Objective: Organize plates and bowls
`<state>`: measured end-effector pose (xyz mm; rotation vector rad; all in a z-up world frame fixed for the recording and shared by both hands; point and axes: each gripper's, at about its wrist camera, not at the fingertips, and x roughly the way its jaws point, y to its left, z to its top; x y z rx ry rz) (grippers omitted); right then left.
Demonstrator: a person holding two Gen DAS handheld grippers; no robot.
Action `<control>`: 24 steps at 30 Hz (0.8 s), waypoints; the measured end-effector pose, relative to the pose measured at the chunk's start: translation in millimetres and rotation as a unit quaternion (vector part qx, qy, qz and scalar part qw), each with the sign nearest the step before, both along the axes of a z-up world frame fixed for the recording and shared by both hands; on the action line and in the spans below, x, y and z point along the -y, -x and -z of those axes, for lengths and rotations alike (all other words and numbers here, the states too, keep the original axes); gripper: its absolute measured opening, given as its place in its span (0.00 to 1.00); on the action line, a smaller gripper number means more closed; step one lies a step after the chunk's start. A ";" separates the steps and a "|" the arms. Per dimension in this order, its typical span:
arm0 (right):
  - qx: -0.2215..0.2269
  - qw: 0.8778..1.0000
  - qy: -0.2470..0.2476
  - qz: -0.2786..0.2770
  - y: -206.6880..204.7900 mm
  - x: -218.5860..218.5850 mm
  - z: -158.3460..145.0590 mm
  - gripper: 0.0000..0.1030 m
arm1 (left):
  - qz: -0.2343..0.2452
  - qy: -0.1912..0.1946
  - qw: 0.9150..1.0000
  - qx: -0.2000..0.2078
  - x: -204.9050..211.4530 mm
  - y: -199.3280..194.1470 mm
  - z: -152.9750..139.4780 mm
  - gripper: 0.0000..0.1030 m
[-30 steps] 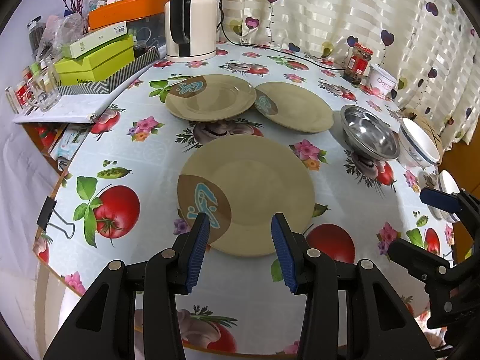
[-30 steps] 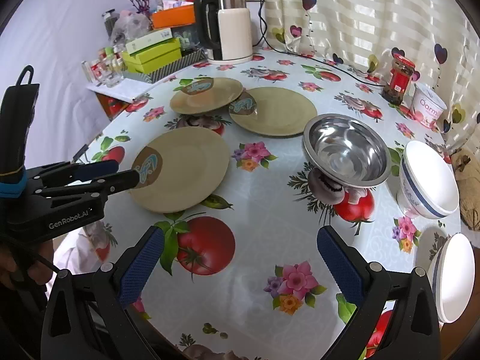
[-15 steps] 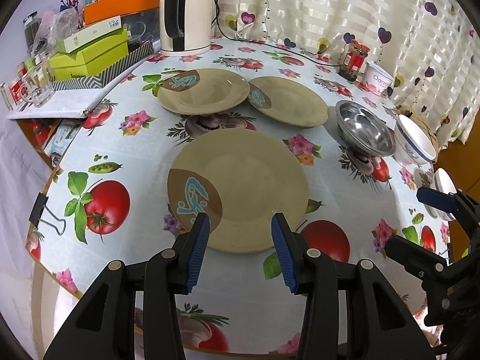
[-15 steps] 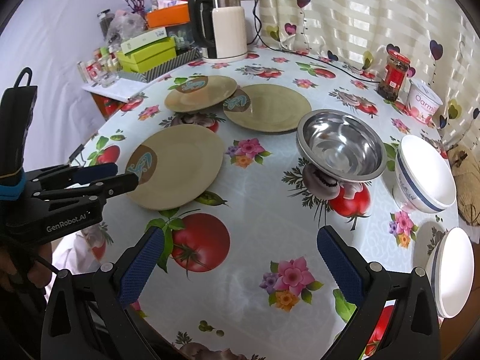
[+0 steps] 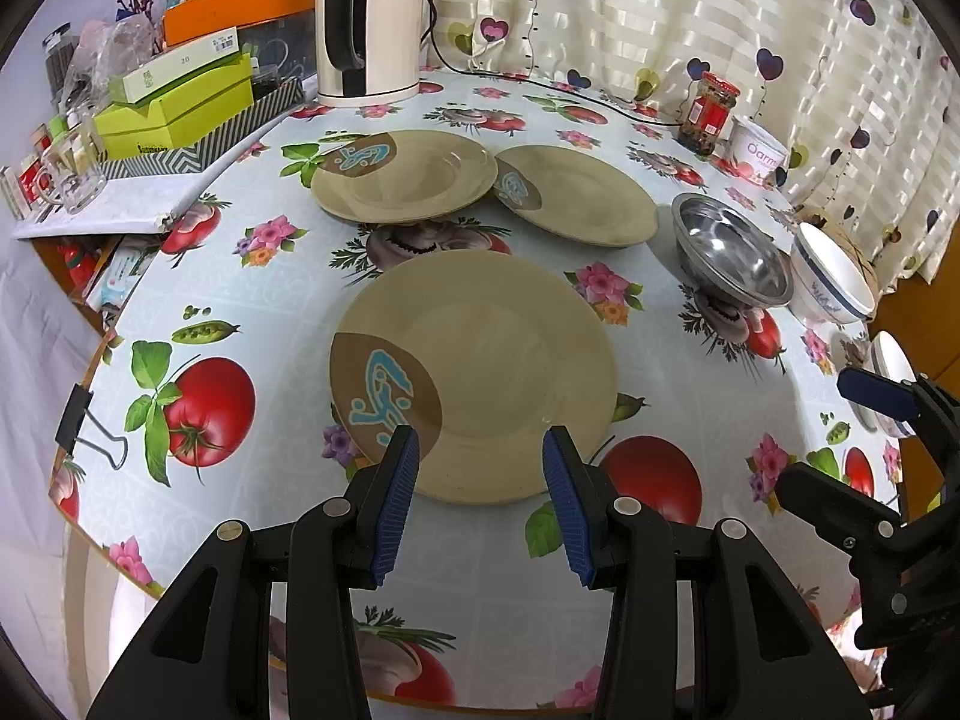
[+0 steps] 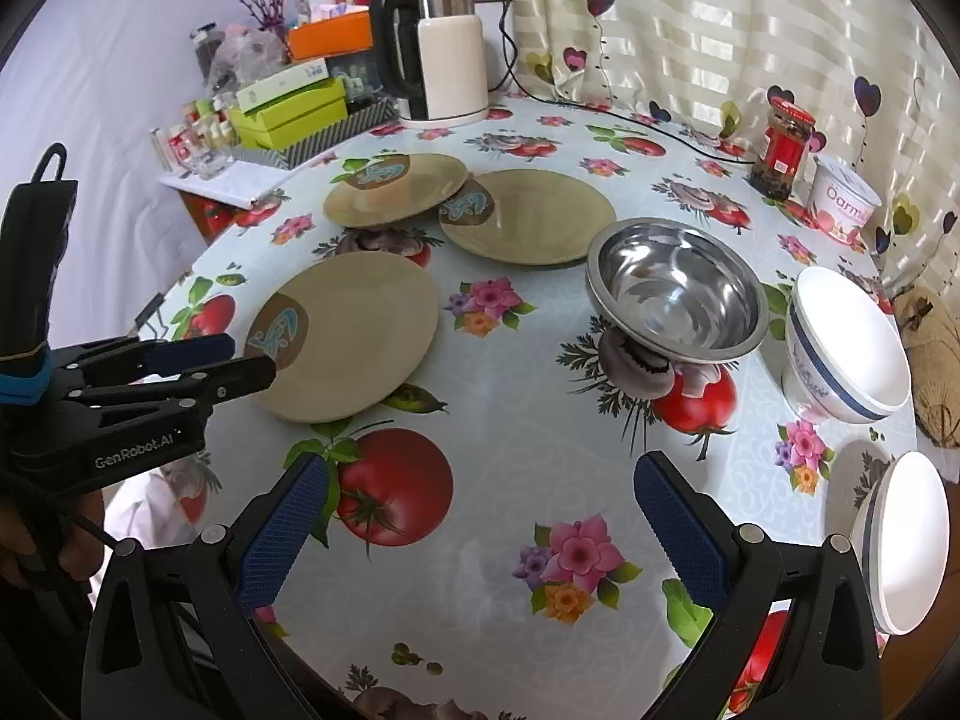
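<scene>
Three tan plates lie on the flowered table: a near plate [image 5: 480,372] [image 6: 354,330], a far left plate [image 5: 402,174] [image 6: 396,189] overlapping a far right plate [image 5: 576,195] [image 6: 531,216]. A steel bowl [image 5: 729,258] [image 6: 678,294], a white blue-striped bowl [image 5: 831,282] [image 6: 849,348] and a white dish [image 6: 906,540] at the table edge stand to the right. My left gripper [image 5: 480,468] is open, its fingers over the near plate's front rim. My right gripper [image 6: 480,498] is open and empty above the table's front.
A kettle [image 5: 369,30] with a cable, green boxes [image 5: 180,102] and glasses stand at the back left. A red jar [image 6: 783,147] and a yoghurt tub [image 6: 843,198] stand at the back right by the curtain. A binder clip [image 5: 78,420] grips the left table edge.
My left gripper has moved forward and lower toward the near plate's front rim. My right gripper has drifted slightly forward. Nothing on the table has moved.
</scene>
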<state>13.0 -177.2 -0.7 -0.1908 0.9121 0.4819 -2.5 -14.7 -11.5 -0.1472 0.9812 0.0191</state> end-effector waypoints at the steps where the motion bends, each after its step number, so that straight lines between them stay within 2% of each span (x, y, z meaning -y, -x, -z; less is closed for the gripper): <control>1: 0.000 1.000 0.000 0.000 0.4 -0.6 -0.1 1.00 | 0.000 0.000 1.000 -0.001 0.0 -0.8 0.1 0.43; 24: 0.008 1.000 0.004 0.008 3.7 1.8 -1.7 1.00 | 0.011 0.004 1.000 0.006 4.4 3.3 -4.3 0.43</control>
